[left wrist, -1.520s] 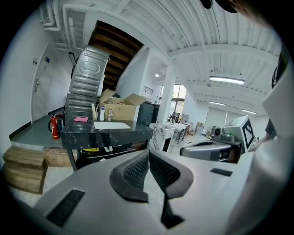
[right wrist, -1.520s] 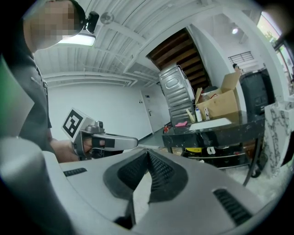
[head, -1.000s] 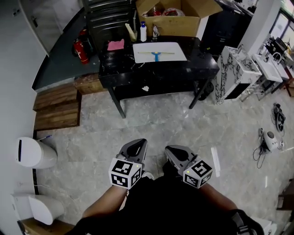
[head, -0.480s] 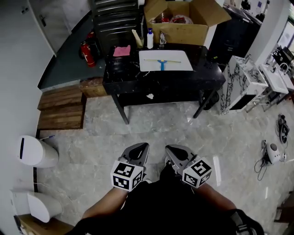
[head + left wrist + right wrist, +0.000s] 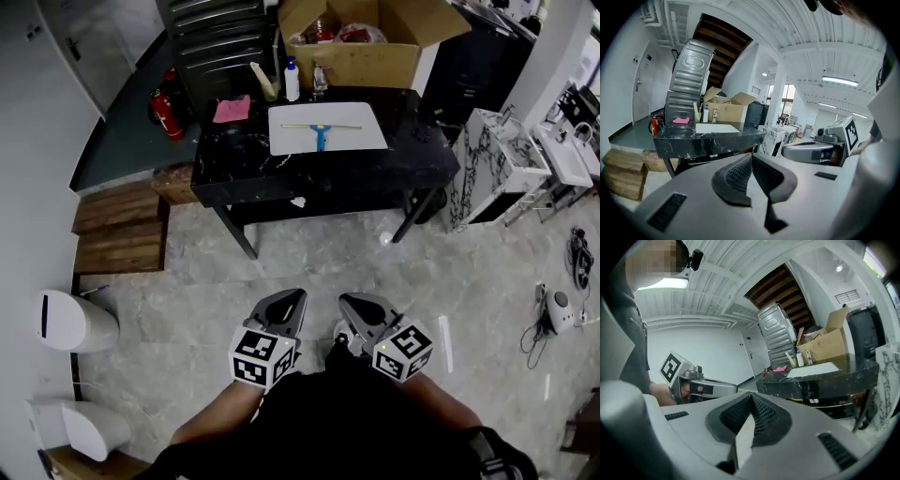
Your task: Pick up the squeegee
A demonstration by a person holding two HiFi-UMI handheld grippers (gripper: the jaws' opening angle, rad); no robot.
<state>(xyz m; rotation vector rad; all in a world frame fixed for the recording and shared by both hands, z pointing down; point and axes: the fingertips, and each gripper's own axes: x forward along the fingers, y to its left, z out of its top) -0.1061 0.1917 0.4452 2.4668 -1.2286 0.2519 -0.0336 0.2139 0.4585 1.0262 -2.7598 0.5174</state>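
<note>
While the squeegee (image 5: 321,132) sits untouched on the table (image 5: 427,152), we're well short: left gripper (image 5: 284,302), right gripper (image 5: 356,306) jaws pressed together, empty. Approach, grab remain.

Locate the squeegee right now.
Head view, top centre: the squeegee lies on the white sheet on the black table, right of the pink cloth, in front of the cardboard box.

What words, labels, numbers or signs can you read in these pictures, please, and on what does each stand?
No text is readable.
White plastic bottle on the black marble table: label too small to read.
Red fire extinguisher: label too small to read.
Cubes on the left gripper and right gripper: black-and-white square patterns, no letters.
</note>
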